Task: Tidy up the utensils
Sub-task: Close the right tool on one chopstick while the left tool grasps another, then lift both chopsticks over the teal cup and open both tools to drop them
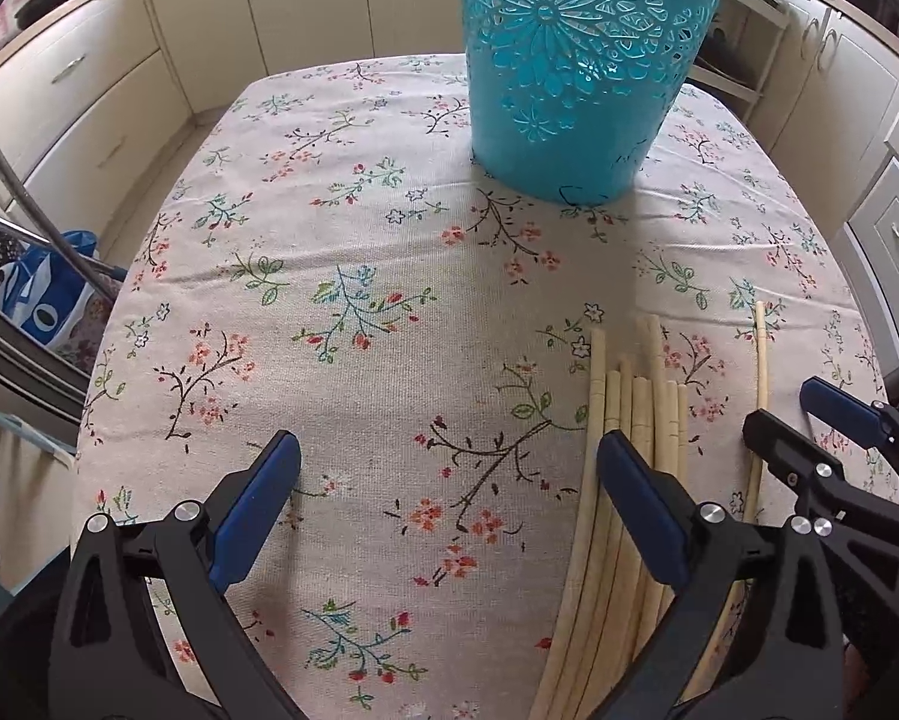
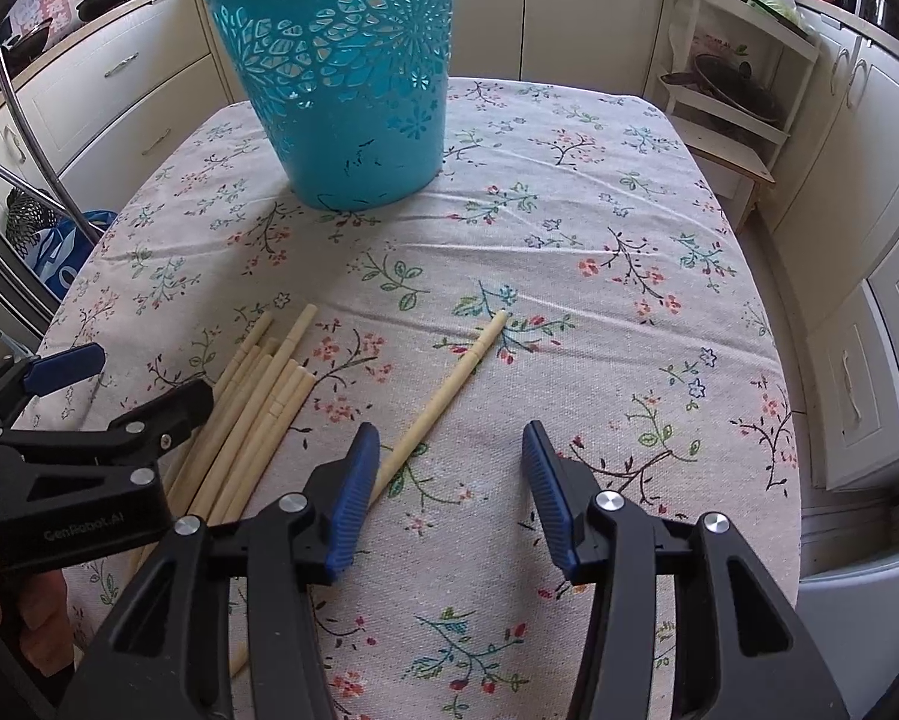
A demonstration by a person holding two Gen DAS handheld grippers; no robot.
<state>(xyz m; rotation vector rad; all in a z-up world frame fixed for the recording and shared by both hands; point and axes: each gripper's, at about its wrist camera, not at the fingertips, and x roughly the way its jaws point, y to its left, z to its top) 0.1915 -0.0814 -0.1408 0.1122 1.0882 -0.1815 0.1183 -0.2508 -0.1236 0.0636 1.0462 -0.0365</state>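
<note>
2 views record this moment. Left wrist view: the left gripper [image 1: 449, 468] hovers low over the floral tablecloth [image 1: 341, 312], its 2 blue-padded fingers [image 1: 257, 510] spread wide apart with only cloth between them. A bundle of pale chopsticks [image 1: 623, 420] lies on the cloth under and just beyond the right-hand finger, the tips pointing away from the camera. 1 single chopstick [image 1: 762, 372] lies apart from the bundle, further right. The right gripper [image 1: 809, 420] enters at the right edge, near that single stick, its jaws parted. A teal cut-out basket [image 1: 575, 72] stands upright on the far part of the table, well apart from the chopsticks.

Right wrist view: the right gripper [image 2: 452, 450] is held above the tablecloth [image 2: 599, 312], fingers apart and holding nothing. The single chopstick [image 2: 449, 387] lies diagonally, its near end passing just beside the left-hand finger [image 2: 347, 510]; contact cannot be judged. The chopstick bundle [image 2: 263, 396] lies to the left, partly beneath the left gripper [image 2: 128, 381], which is open above it. The basket [image 2: 341, 72] stands at the far left of the table. Cream kitchen cabinets [image 2: 869, 192] surround the table.
</note>
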